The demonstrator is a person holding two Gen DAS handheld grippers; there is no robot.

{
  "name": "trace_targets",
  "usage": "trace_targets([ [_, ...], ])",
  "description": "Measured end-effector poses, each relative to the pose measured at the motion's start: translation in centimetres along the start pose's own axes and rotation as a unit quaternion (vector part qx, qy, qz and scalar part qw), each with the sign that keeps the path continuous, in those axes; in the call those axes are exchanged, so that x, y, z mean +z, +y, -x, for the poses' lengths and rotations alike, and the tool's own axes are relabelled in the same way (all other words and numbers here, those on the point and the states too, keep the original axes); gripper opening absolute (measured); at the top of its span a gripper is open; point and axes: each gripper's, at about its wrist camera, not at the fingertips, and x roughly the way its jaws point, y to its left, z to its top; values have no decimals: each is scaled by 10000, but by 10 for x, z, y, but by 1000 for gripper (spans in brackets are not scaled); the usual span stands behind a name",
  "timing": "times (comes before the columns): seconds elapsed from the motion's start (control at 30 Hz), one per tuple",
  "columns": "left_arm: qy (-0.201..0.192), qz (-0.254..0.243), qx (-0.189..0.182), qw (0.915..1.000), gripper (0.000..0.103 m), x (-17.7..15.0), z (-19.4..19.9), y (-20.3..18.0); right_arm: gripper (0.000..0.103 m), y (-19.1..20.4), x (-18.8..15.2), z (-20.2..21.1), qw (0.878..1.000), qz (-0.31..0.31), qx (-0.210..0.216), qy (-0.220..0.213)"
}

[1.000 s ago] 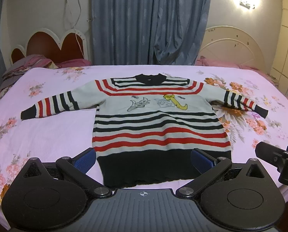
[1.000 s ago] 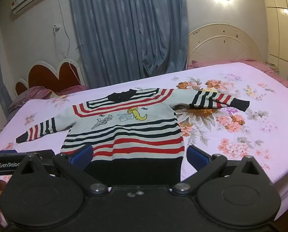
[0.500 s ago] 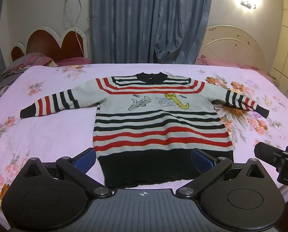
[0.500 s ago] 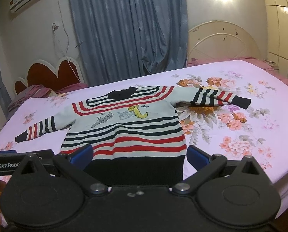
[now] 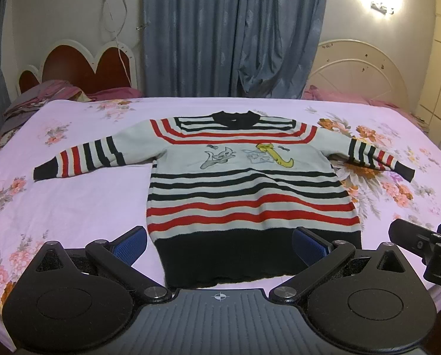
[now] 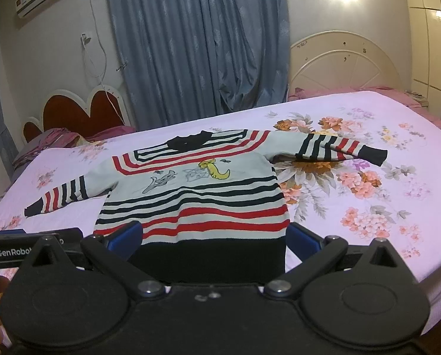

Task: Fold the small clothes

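A small striped sweater (image 5: 244,183), white with black and red stripes, a black hem and a cartoon print, lies flat and face up on the bed, both sleeves spread out. It also shows in the right wrist view (image 6: 196,195). My left gripper (image 5: 220,242) is open and empty, held just before the black hem. My right gripper (image 6: 213,236) is open and empty, also near the hem. The right gripper shows at the right edge of the left wrist view (image 5: 427,245). The left gripper shows at the left edge of the right wrist view (image 6: 28,245).
The bed has a pink floral sheet (image 5: 57,201). Two headboards (image 5: 81,65) (image 5: 359,71) and blue curtains (image 5: 235,35) stand behind it. Folded bedding (image 5: 43,100) lies at the far left corner. The bed's front edge is just below the grippers.
Both grippers have risen and tilted slightly, so the sweater sits a little lower in view. The sweater has not moved.
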Motion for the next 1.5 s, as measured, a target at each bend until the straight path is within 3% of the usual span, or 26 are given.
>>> trace_targets([
  [1.5,39,15,73,10000,103,7,-9,15,102,4,0,-7,10000,-41,-14,22],
])
